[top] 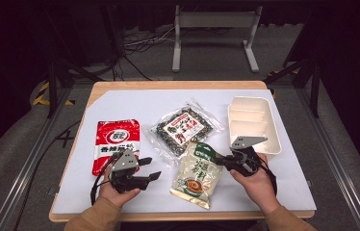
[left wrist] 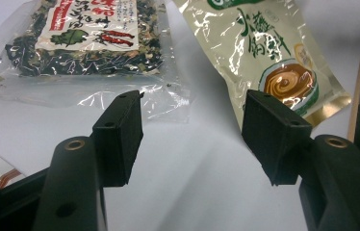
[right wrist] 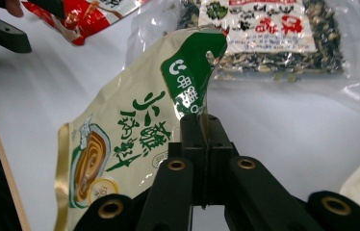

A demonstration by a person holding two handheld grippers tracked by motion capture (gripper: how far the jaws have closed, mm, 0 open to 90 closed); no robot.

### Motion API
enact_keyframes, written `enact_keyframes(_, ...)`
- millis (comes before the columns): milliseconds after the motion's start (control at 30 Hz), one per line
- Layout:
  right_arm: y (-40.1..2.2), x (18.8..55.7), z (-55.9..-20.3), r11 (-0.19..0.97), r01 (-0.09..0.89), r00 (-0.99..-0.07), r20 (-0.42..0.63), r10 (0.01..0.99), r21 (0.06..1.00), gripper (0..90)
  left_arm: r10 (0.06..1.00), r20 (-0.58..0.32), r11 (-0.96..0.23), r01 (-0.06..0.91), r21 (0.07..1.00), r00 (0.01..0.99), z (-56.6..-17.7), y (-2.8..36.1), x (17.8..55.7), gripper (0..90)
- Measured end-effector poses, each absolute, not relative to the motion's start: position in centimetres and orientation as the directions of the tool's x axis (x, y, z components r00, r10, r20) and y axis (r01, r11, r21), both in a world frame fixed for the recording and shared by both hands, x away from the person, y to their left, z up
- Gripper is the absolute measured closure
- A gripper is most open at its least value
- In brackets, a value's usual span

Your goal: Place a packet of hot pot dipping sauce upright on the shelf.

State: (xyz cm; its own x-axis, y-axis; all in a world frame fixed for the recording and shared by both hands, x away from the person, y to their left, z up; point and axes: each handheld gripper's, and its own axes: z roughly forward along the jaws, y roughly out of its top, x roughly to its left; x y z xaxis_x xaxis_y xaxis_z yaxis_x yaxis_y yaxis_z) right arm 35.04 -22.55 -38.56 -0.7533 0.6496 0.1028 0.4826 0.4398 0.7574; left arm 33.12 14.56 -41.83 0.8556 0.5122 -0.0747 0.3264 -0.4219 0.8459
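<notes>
The right claw (top: 222,160) is clamped on the upper green edge of the beige-and-green sauce packet (top: 196,174); in the right gripper view its two black jaws meet with the thin film of the packet (right wrist: 135,139) pinched between them. From that pinch the packet hangs away from the right claw toward the person's left, tilted, its green top raised and its lower gold-trimmed end down at the white-covered counter (top: 274,192).

The left claw (top: 149,169) is spread wide with nothing between its jaws; the left gripper view shows bare counter in the gap. It points across toward the packet, which lies just beyond its tips on the side of the right claw (left wrist: 269,57).

Past both claws, farther from the person, lies a clear bag of dark dried greens (top: 184,129), its near corner just beside the packet's raised top. A red snack bag (top: 116,142) lies flat beyond the left claw, on its outer side, with its near edge under the claw's body. A white compartment tray (top: 254,123) sits just beyond the right claw, a little to its outer side, close behind the grey plate on that claw.
</notes>
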Motion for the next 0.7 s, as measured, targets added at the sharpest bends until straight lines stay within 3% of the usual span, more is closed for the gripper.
enact_keyframes(700,-21.6,32.8,-32.7,0.492,0.35,-0.819,0.005,0.574,0.797,89.9,0.517,-0.068,-0.419,0.322,0.849,0.853,-41.7,14.7,33.1,40.0)
